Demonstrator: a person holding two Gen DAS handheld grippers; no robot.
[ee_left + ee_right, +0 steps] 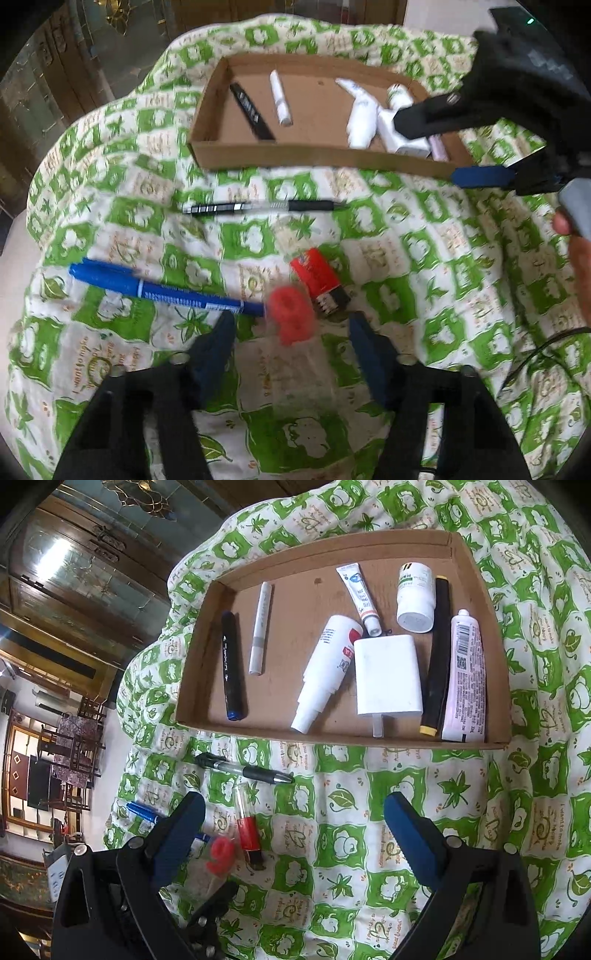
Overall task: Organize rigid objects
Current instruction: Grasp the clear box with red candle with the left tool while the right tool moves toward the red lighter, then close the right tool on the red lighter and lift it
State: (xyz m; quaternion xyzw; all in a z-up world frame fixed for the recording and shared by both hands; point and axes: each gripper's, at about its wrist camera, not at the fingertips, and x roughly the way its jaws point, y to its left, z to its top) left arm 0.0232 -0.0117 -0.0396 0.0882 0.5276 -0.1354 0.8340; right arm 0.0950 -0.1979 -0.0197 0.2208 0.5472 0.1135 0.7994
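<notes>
Clear bottle with red cap (291,321) lies on the green-and-white patterned cloth (406,266), between the left gripper's (291,332) blue pads; blurred, contact not clear. Jaws half-wide; can't tell if they grip it. Red lighter (319,282) sits just beside the cap, blue marker (162,290) touching or nearly touching it on the other side. Black click pen (258,206) lies nearer the cardboard tray (332,740), which holds markers, tubes, a white pill bottle (415,598) and a white charger (388,675). Right gripper (295,834) hangs over bare cloth, jaws wide, nothing between.
</notes>
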